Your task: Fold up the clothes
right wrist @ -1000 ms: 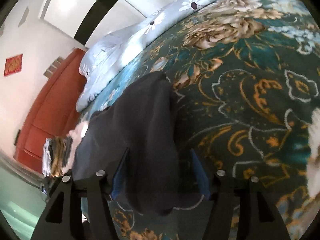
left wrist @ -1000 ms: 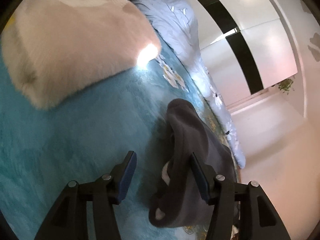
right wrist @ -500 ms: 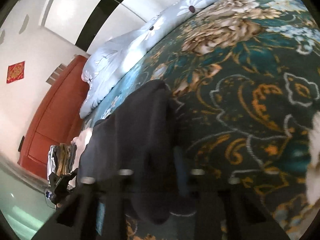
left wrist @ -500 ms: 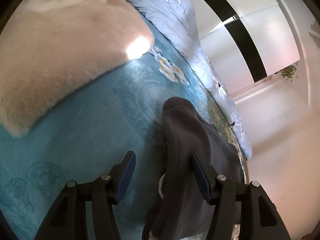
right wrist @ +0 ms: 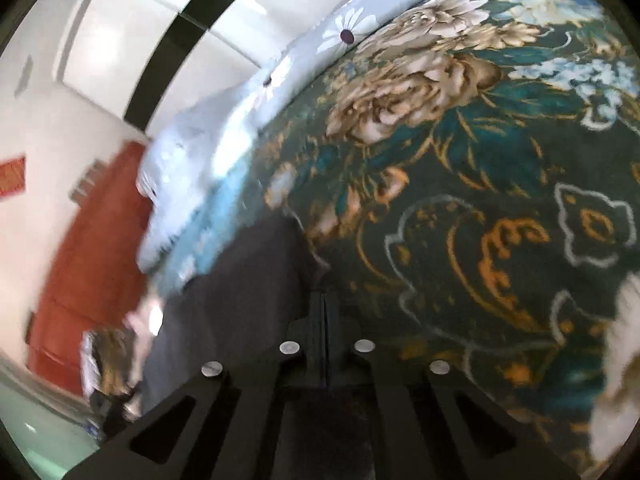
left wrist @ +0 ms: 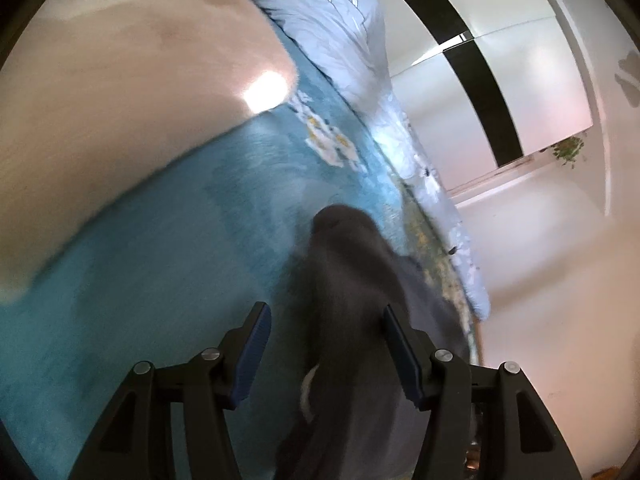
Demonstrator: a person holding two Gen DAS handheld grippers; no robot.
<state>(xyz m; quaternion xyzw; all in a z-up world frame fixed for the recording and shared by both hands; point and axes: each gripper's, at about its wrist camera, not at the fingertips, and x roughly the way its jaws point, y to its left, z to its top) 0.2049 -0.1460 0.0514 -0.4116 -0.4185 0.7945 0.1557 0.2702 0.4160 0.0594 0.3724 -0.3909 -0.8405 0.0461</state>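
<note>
A dark grey garment (left wrist: 352, 264) lies along the edge of the bed on the teal spread (left wrist: 160, 260). My left gripper (left wrist: 324, 312) stands open astride its fold: the cloth runs up between the blue pads, close to the right pad and apart from the left one. In the right wrist view the same garment (right wrist: 240, 300) stretches away to the left over the dark floral bedspread (right wrist: 480, 200). My right gripper (right wrist: 326, 300) is shut, its fingers pressed together on the garment's near edge. The picture is blurred.
A cream fluffy textile (left wrist: 120, 100) fills the left of the bed. A pale blue daisy quilt (left wrist: 360, 60) lies bunched along the far edge. A red-brown door (right wrist: 80, 260) and a white fluffy item (right wrist: 620, 360) flank the right wrist view.
The right gripper's fingers have come together on the dark garment that lay between them. The left gripper has slid along the bed, and the cream textile now looms larger.
</note>
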